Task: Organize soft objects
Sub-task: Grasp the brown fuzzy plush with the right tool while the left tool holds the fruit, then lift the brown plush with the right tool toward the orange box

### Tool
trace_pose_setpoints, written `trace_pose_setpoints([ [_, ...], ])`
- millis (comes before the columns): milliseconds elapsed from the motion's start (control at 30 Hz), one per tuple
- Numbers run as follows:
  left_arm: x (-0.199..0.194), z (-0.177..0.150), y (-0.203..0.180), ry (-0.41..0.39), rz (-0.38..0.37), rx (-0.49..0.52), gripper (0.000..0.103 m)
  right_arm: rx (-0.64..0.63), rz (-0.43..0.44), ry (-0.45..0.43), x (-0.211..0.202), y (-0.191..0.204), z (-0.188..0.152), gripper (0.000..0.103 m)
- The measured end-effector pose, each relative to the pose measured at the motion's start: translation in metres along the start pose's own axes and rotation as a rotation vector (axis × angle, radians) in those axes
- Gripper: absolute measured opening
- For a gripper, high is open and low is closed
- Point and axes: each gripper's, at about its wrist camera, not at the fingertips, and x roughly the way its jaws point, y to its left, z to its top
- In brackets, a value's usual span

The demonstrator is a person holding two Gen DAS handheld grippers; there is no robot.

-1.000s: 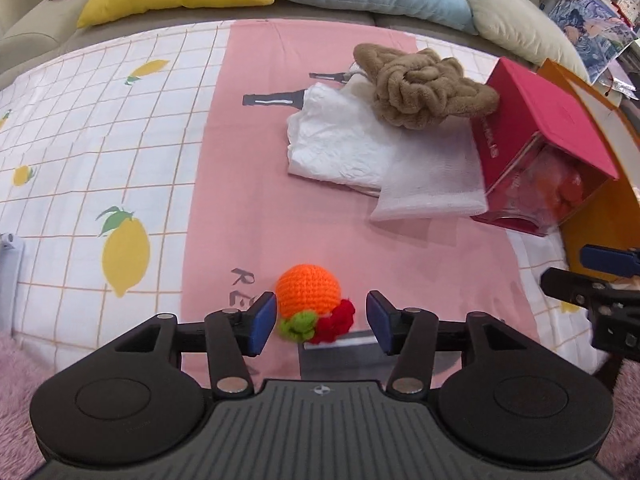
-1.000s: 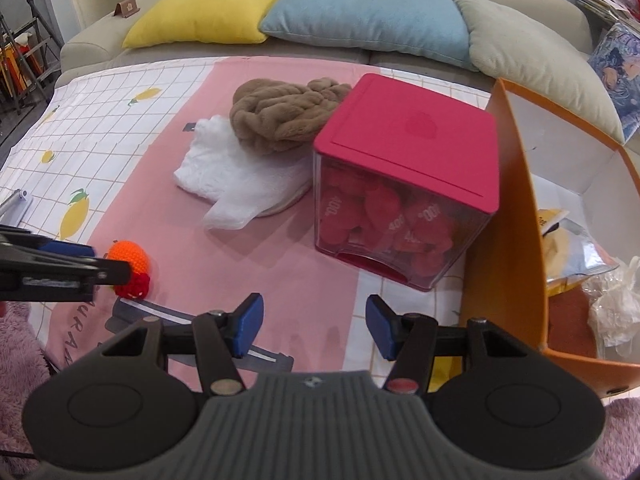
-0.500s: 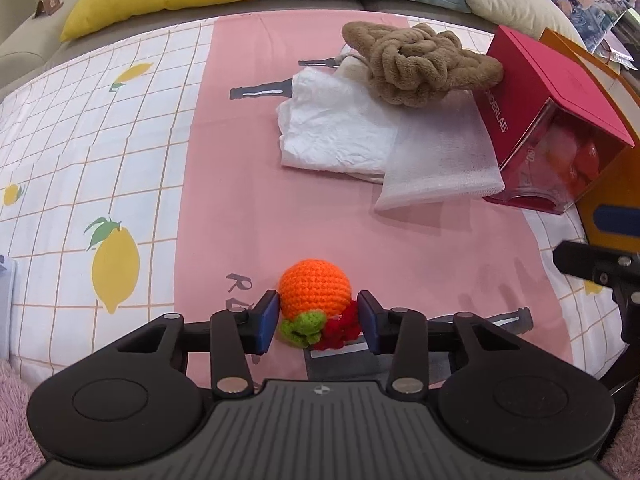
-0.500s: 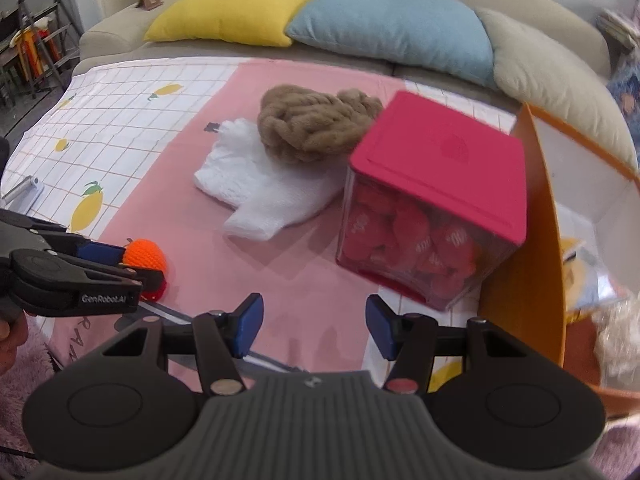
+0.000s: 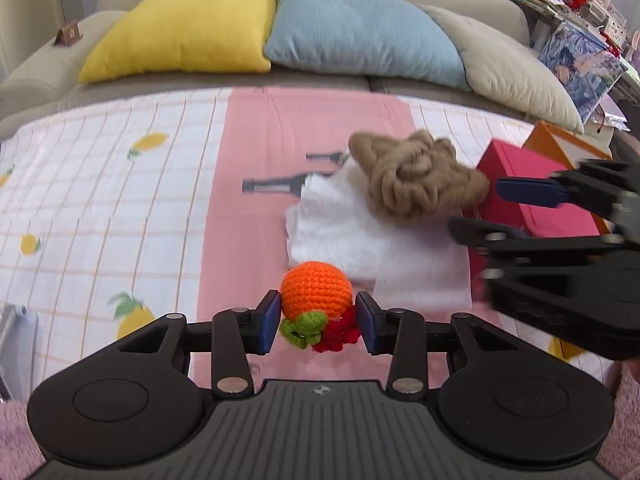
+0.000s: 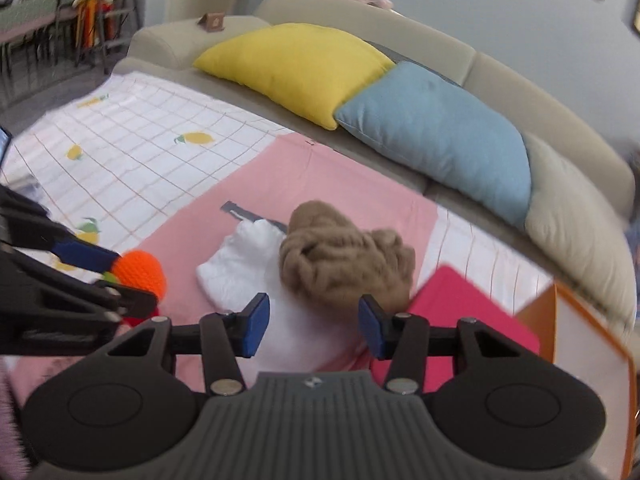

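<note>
My left gripper [image 5: 318, 326] is shut on an orange crocheted ball [image 5: 316, 290] with a green leaf and red trim, held up off the sheet. The ball also shows in the right wrist view [image 6: 140, 274], between the left gripper's fingers [image 6: 86, 256]. My right gripper [image 6: 312, 326] is open and empty, above a white cloth [image 6: 240, 264] and just before a brown knitted bundle [image 6: 344, 262]. In the left wrist view the right gripper [image 5: 520, 208] reaches in from the right beside the brown bundle [image 5: 416, 184] and white cloth [image 5: 344, 232].
A red-lidded box [image 5: 536, 208] and an orange box [image 6: 592, 344] stand at the right. Yellow [image 5: 180, 32], blue [image 5: 360, 36] and beige [image 5: 516, 76] pillows line the sofa back. The sheet [image 5: 100, 200] is pink and white with lemons.
My left gripper closed on the orange ball and lifted it. My right gripper swung left and forward towards the brown bundle, still open.
</note>
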Motion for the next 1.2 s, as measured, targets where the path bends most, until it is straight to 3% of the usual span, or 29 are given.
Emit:
trace_pose_setpoints([
  [100,0.0,0.006,-0.002,-0.009,0.007,0.004,0.046,-0.07,0.015,0.014,0.023,0.003,0.009,0.05],
  [200,0.002,0.008,-0.003,-0.011,0.014,0.007,0.046,-0.155,0.003,0.05,0.047,0.009,0.01,0.064],
  [333,0.002,0.007,-0.003,-0.005,0.014,0.005,0.046,-0.193,-0.031,0.1,0.076,0.009,0.01,0.07],
  [467,0.002,0.007,-0.003,-0.001,0.022,0.004,0.046,-0.225,-0.057,0.108,0.088,0.009,0.011,0.07],
  [567,0.002,0.007,-0.003,0.002,0.026,0.004,0.046,-0.24,-0.073,0.123,0.093,0.009,0.012,0.064],
  [633,0.001,0.007,-0.004,0.003,0.028,0.002,0.046,-0.251,-0.096,0.133,0.096,0.008,0.011,0.048],
  [833,-0.001,0.005,-0.004,0.007,0.027,-0.004,0.046,-0.271,-0.092,0.125,0.09,0.004,0.006,0.023],
  [1200,-0.014,0.007,-0.004,-0.016,0.029,-0.024,0.046,-0.27,-0.089,-0.049,0.025,-0.003,0.015,0.016],
])
